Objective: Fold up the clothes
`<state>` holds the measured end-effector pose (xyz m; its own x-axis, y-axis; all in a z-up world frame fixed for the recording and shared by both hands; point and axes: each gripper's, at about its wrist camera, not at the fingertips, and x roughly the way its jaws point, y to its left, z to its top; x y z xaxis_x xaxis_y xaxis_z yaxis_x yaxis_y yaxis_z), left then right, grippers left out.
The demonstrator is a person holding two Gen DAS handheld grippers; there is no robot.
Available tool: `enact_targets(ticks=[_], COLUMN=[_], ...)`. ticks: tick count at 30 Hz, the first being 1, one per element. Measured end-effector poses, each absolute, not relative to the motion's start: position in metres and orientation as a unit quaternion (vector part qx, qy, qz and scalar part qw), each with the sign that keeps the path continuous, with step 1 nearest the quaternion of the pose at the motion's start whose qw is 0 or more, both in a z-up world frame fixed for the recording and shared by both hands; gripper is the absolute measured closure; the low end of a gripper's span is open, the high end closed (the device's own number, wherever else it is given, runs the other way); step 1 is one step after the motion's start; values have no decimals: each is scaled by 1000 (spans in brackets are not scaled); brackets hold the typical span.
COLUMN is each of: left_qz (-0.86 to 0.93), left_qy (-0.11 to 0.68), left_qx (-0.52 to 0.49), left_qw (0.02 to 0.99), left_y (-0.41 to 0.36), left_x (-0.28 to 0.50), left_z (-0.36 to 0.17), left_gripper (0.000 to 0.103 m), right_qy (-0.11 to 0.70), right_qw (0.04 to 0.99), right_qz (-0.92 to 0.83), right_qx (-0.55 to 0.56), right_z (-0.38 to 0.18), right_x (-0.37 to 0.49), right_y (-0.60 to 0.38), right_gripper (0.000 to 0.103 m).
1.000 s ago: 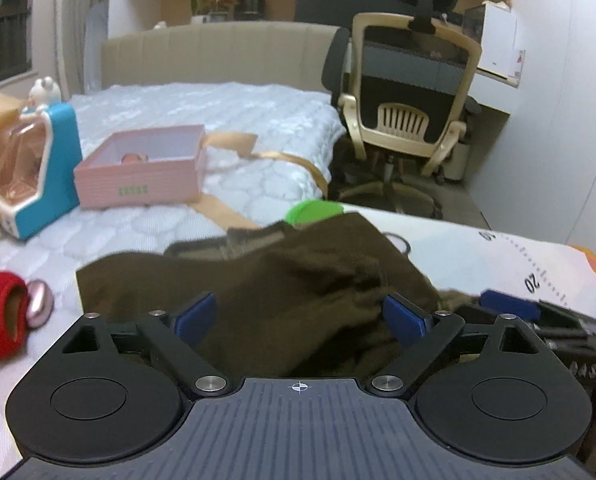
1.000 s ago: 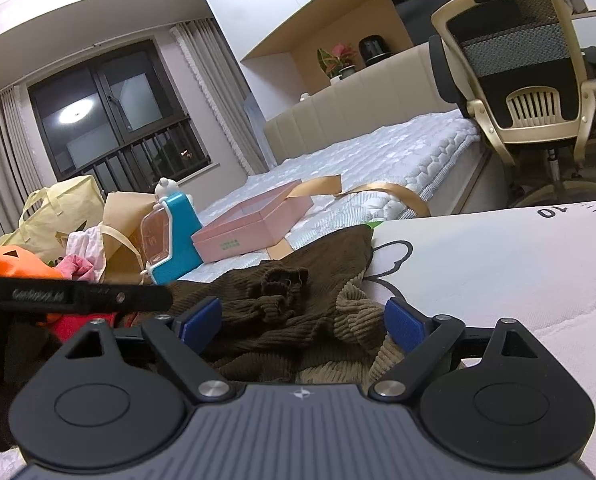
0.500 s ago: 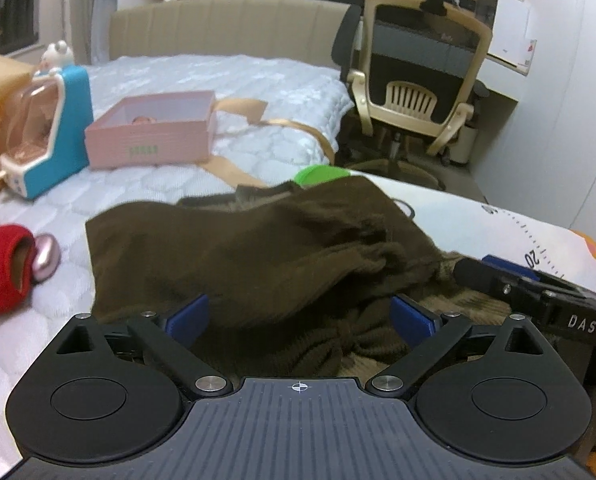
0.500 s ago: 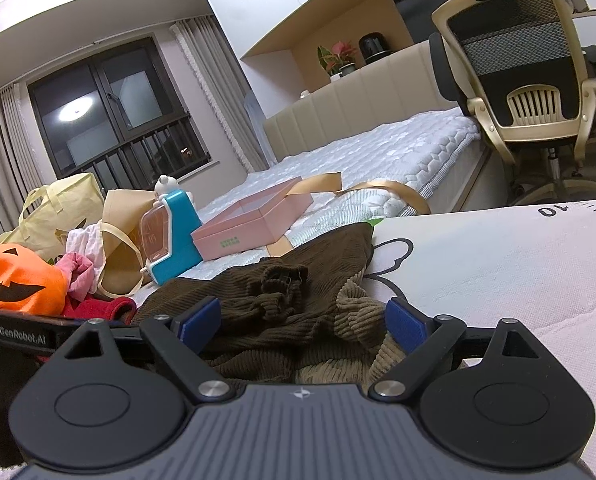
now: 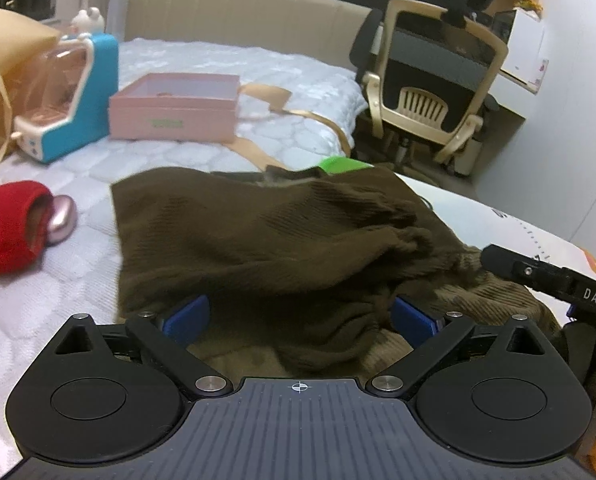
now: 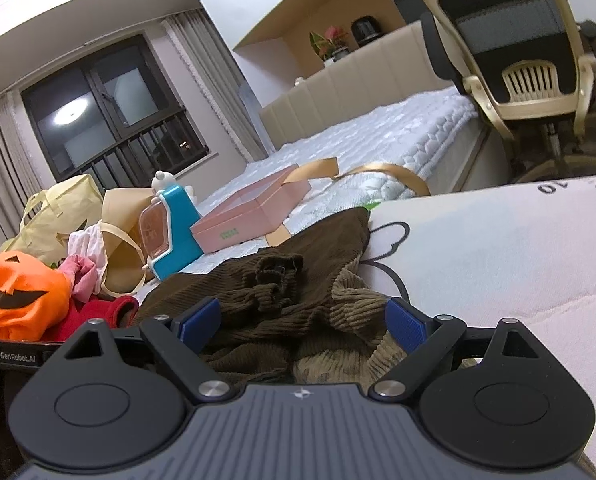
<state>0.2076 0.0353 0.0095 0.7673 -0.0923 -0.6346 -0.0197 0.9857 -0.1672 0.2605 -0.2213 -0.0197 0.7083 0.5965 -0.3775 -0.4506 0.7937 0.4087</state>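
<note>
Brown garment, crumpled, no clear axis

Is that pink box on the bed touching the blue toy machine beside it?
Apart. The left wrist view shows a strip of white mattress between the pink box and the blue toy machine.

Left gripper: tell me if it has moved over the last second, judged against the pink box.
Yes. The left gripper has advanced over the brown garment; the pink box now looks larger and sits higher in the left wrist view.

One brown garment, one pink box, one office chair, one pumpkin bag.
</note>
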Motion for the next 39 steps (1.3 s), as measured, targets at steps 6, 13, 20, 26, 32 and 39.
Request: enact_targets(ticks=[6,13,20,26,32,39], left_qz=[-55,-91,-81,-103,-91,-91], left_qy=[317,313,297,290,380,344], left_qx=[-79,-107,-151,-169,-202,-209], left_qw=[944,939,939,936,898,911], left_y=[41,61,88,92,95,112], left_x=[196,204,211,238,286,280], left_z=[12,13,29,31,-6,12], left_gripper=[0,0,0,0,0,0], right_qy=[257,273,327,243,346,247], right_qw=[923,921,905,935,908,943], right_qz=[279,275,273,242,222,192], right_qx=[70,35,-13,-87,-85,-112], right_z=[-2,29,7,53,-1,54], right_x=[260,306,335,332,363,341], right_y=[-203,-152,-112,-115,-140,-152], right_gripper=[15,17,84,86,65,48])
